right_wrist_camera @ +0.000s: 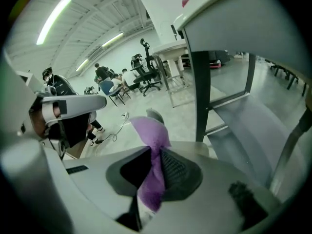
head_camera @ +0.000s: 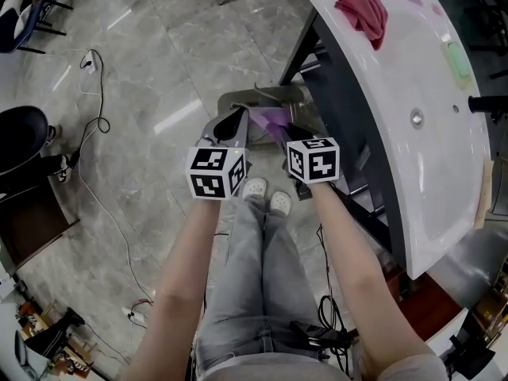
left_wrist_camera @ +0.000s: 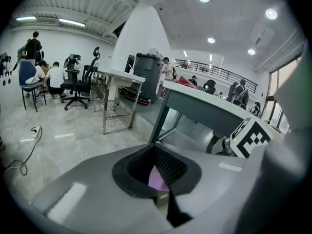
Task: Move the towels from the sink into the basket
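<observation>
A purple towel (head_camera: 274, 121) is stretched between my two grippers, low over a grey basket (head_camera: 262, 95) on the floor. My left gripper (head_camera: 236, 122) is shut on one edge of it, and only a small purple corner (left_wrist_camera: 157, 178) shows between its jaws. The right gripper (head_camera: 287, 132) is shut on another part, where the cloth (right_wrist_camera: 152, 147) bunches up and out from between the jaws. A dark pink towel (head_camera: 361, 6) lies on the far end of the white sink (head_camera: 429, 173) to my right.
The sink stands on a dark metal frame (head_camera: 317, 62) right beside the basket. A green block (head_camera: 459, 60) and a black tap (head_camera: 486, 101) are on the sink. Cables (head_camera: 99, 125) and a black chair (head_camera: 20, 137) are on the floor to the left. My white shoes (head_camera: 266, 195) are just below the grippers.
</observation>
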Tool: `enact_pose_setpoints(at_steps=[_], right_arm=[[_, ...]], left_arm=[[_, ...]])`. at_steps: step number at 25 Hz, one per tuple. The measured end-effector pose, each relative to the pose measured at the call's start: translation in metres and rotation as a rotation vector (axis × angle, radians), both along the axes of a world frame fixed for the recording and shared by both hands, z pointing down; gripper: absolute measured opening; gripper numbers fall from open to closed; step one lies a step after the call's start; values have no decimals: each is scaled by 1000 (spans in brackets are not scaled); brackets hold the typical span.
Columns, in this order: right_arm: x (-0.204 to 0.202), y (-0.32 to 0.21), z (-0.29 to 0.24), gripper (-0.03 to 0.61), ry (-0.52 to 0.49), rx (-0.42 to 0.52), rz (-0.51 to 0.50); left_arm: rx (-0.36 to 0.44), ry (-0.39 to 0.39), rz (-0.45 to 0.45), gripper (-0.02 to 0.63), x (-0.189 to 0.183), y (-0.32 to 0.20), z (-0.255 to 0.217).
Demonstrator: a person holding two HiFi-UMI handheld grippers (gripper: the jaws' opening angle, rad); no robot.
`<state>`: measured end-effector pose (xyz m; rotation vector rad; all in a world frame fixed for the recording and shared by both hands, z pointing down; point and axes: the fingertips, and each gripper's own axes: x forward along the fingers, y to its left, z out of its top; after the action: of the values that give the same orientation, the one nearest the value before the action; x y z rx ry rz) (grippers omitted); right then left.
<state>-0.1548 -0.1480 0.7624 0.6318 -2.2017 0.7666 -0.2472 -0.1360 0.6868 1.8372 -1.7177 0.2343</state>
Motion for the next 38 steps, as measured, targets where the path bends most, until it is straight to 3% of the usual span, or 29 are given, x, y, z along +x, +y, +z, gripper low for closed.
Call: enact_pose_setpoints(at_steps=[15,23,29,31,34,38], right_arm=[[-8,1,114,67,121,12,-112],[-13,-21,136,152,139,26,-84],[-15,-26,122,152,139,56,-102],[-16,-24,114,22,143,79,-122],[-20,-18,96,17,111,73,-133],[-16,-16,73,17,45,29,-66]], left_arm=[[-73,10,-18,6,-4,4,85],[-92,29,-45,6,-8,6,101],[-86,31,-49,6,-12,2,95],[-81,29,-46,6,-11,1,90],[-74,27,-40,6,-10,1,80],[-64,33,-31,6,-3,2,66]])
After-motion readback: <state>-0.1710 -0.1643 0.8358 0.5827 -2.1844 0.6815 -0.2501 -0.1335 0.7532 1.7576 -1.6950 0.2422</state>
